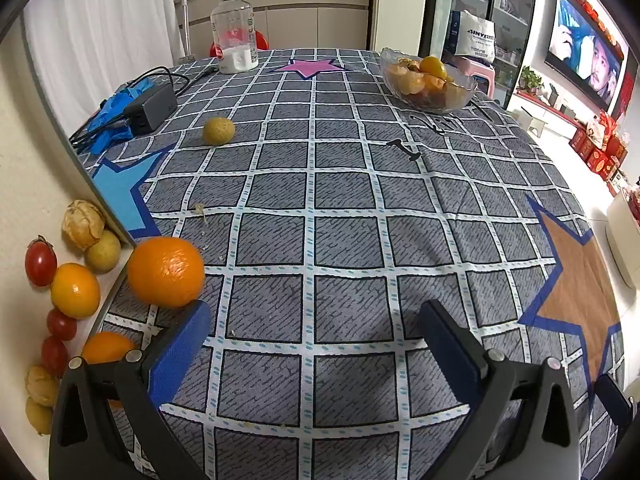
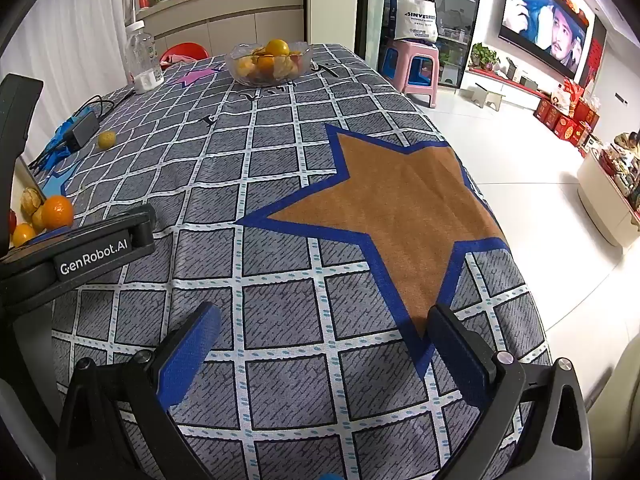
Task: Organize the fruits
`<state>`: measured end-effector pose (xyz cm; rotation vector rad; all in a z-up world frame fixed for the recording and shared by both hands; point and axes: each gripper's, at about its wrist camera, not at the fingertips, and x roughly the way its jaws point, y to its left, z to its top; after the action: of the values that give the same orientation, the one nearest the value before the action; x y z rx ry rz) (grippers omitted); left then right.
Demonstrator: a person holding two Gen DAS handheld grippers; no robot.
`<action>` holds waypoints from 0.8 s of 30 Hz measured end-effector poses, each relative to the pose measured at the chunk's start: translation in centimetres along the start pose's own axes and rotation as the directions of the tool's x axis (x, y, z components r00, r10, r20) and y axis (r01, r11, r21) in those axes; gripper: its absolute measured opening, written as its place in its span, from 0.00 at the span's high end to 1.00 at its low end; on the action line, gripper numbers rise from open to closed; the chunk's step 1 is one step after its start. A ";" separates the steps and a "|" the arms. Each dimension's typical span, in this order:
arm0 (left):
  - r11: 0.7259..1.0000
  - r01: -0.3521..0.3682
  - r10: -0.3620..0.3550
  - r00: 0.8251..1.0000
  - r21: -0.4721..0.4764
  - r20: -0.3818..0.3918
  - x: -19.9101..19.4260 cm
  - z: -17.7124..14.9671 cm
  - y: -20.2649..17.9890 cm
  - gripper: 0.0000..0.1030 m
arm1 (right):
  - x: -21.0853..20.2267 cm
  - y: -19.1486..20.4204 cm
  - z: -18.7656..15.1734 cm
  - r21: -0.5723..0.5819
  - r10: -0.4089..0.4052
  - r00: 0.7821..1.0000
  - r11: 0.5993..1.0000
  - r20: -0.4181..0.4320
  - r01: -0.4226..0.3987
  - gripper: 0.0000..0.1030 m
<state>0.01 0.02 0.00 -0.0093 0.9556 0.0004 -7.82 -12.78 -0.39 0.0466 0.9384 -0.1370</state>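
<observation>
**Both grippers hanging wide open above the checked cloth, fruit waiting off to the left**

Hovering over the tablecloth with blue-padded fingers spread fully apart: the left gripper, nothing between the pads, tilting down toward the grey squares. Sitting just beyond the left fingertip, near it though contact impossible to confirm: a large orange, resting on the cloth at the table's left edge. Crowding the pale ledge further left of that finger: a smaller orange, cherry tomatoes, a papery husked fruit and a small yellowish fruit touching it. Lying well ahead of the fingers and slightly left, alone on the cloth: a small yellow-green fruit. Resting further left of it: a black charger on something blue. Standing far ahead, right of the fingers' line: a glass bowl holding oranges and husked fruit. Standing far ahead on the left: a clear bottle with a white cap.

Hanging likewise over the cloth, fingers spread wide and gripping nothing: the right gripper, pointing at the tip of a brown star. Showing to the left of its fingers: the other gripper's black body. Sitting far ahead in this view too: the bowl.
</observation>
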 end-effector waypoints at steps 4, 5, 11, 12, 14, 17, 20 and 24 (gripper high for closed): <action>1.000 -0.005 0.005 1.000 0.004 0.004 0.0 0.0 0.0 0.00 | 0.0 0.0 0.0 0.000 0.000 1.000 1.000 0.000 0.000 0.00; 1.000 -0.005 0.005 1.000 0.004 0.003 0.0 0.0 0.0 0.00 | 0.0 0.0 0.0 0.000 0.000 1.000 1.000 0.000 0.000 0.00; 1.000 -0.004 0.004 1.000 0.003 0.003 0.0 0.0 0.0 0.00 | 0.0 0.0 0.0 0.000 0.000 1.000 1.000 0.000 0.000 0.00; 1.000 -0.004 0.004 1.000 0.003 0.003 0.0 0.0 0.0 0.00 | 0.0 0.0 0.0 0.000 0.000 1.000 1.000 0.000 0.000 0.00; 1.000 -0.004 0.004 1.000 0.003 0.003 0.0 0.0 0.0 0.00 | 0.0 0.0 0.0 0.000 0.000 1.000 1.000 0.000 0.000 0.00; 1.000 -0.004 0.004 1.000 0.003 0.003 0.0 0.0 0.0 0.00 | 0.0 0.0 0.0 0.000 0.000 1.000 1.000 0.000 0.000 0.00; 1.000 -0.004 0.004 1.000 0.003 0.003 0.0 0.0 0.0 0.00 | 0.0 0.0 0.0 0.000 0.000 1.000 1.000 0.000 0.000 0.00; 1.000 -0.004 0.004 1.000 0.003 0.003 0.0 0.0 0.0 0.00 | 0.0 0.0 0.0 0.000 0.000 1.000 1.000 0.000 0.000 0.00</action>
<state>0.00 0.00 0.00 -0.0045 0.9523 0.0027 -7.81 -12.77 -0.41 0.0464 0.9384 -0.1373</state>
